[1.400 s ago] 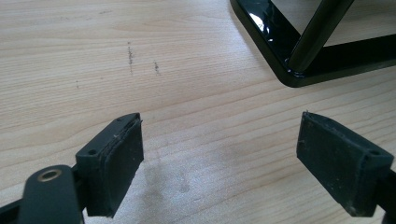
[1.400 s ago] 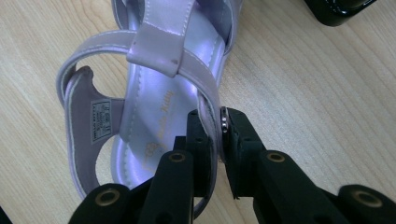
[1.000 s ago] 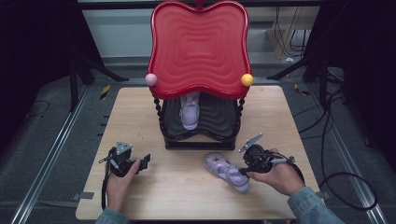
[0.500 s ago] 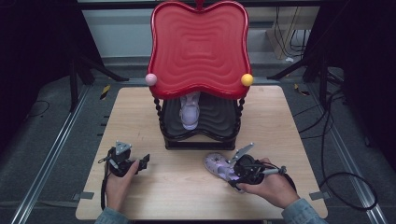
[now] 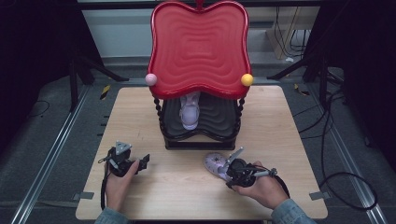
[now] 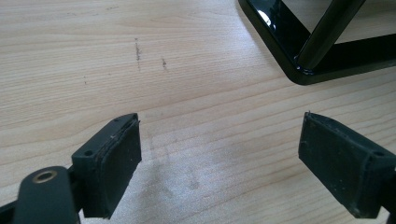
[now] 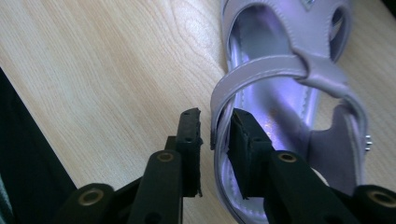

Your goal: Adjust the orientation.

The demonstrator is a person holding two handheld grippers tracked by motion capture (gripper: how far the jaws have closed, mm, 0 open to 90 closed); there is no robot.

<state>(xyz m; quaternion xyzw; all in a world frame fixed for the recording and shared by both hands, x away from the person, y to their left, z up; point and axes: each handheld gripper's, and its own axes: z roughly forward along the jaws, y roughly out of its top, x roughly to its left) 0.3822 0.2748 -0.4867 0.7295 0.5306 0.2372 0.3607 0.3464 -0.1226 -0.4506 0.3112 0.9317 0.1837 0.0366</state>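
Observation:
A lilac sandal (image 5: 214,163) (image 7: 280,70) lies on the wooden table (image 5: 177,196) just in front of the shoe rack. My right gripper (image 5: 225,171) (image 7: 215,126) is at its heel end, one jaw inside the shoe and one outside its side wall. The jaws have just been closing, and a narrow gap still shows between the outer pad and the wall. A second lilac sandal (image 5: 190,111) stands on the rack's black lower shelf (image 5: 219,123). My left gripper (image 5: 143,162) (image 6: 219,158) rests low over bare wood at the front left, open with nothing between its pads.
The rack has a red wavy top (image 5: 198,46) with a pink ball (image 5: 151,79) and a yellow ball (image 5: 247,80) at its corners. Its black base corner (image 6: 289,60) lies ahead of the left gripper. Cables trail on the floor at the right.
My right hand has moved left and down onto the sandal's heel end, and its jaws have narrowed around the side wall. The left hand has stayed put.

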